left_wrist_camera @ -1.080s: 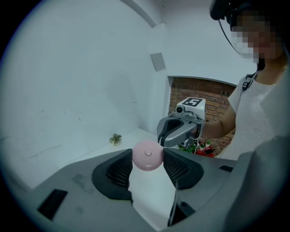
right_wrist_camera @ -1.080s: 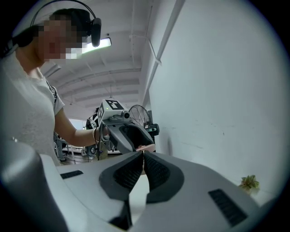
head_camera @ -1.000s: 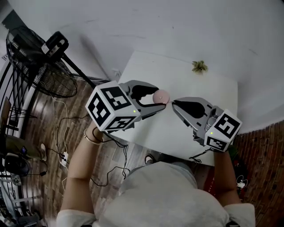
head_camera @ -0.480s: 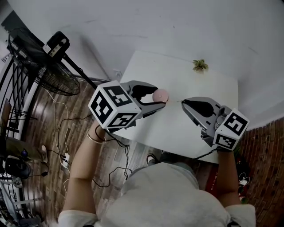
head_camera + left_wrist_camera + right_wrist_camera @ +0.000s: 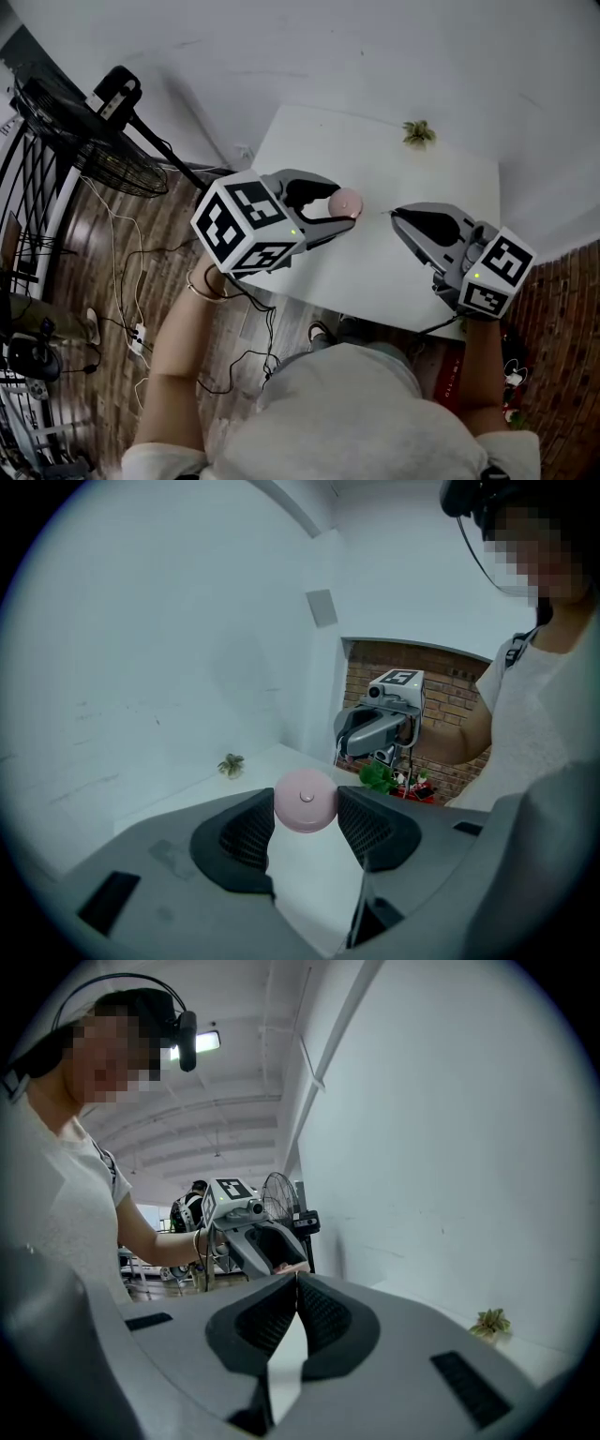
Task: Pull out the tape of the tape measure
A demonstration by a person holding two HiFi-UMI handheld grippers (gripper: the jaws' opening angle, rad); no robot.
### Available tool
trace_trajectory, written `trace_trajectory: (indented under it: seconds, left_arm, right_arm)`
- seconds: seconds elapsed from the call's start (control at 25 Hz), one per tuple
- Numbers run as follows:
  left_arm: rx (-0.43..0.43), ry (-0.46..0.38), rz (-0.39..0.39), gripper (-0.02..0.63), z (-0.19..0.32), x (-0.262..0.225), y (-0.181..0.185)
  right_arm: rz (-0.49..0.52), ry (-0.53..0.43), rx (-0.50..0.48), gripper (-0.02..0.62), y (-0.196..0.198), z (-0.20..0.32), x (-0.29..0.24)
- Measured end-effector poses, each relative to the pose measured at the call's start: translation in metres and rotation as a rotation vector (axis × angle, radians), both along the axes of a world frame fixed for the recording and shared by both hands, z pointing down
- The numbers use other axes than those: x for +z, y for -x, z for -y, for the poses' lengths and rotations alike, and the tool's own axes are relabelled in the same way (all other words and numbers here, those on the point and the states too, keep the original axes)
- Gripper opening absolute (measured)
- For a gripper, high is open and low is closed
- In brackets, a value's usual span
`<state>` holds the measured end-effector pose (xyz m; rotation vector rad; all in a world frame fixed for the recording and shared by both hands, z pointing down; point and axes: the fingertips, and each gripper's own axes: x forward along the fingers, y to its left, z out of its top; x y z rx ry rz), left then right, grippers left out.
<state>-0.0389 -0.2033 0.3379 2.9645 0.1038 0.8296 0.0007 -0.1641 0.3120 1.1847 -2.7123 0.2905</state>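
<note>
Head view steeply down over table [image 5: 375, 169], left gripper view facing right tool [image 5: 352, 735]

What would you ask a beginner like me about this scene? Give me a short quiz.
1. True or false: the left tongs grip a pink tape measure.
2. The right tongs are: A) wide apart, B) closed together, C) out of sight.
3. Fill in: the little green plant sits on the white ____.

Key: 1 true; 2 B; 3 table.
</note>
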Motion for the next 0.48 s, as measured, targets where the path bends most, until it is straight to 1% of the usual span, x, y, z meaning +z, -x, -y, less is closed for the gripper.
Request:
trace_trajectory:
  seconds: [0.12, 0.16, 0.28, 0.32, 0.4, 0.48]
  left_arm:
    - [0.010, -0.016, 0.045, 0.215, 0.000, 0.010, 0.005]
    - [0.010, -0.005, 0.049, 0.215, 0.000, 0.013, 0.009]
    - [0.014, 0.076, 0.003, 0.215, -0.001, 0.007, 0.018]
    - [0.014, 0.074, 0.004, 0.215, 0.000, 0.006, 0.020]
    - [0.018, 0.039, 0.038, 0.215, 0.003, 0.009, 0.025]
    - [0.031, 0.031, 0.058, 0.215, 0.003, 0.013, 0.028]
  right_arm:
    - [0.039, 0.006, 0.031, 0.005, -0.018, -0.003, -0.004]
    - [0.060, 0.009, 0.049, 0.005, -0.027, -0.004, -0.007]
    - [0.081, 0.019, 0.092, 0.005, -0.051, -0.009, -0.011]
    - [0.083, 0.019, 0.107, 0.005, -0.057, -0.009, -0.012]
    - [0.098, 0.014, 0.141, 0.005, -0.069, -0.009, -0.014]
    - [0.105, 0.011, 0.170, 0.005, -0.081, -0.010, -0.016]
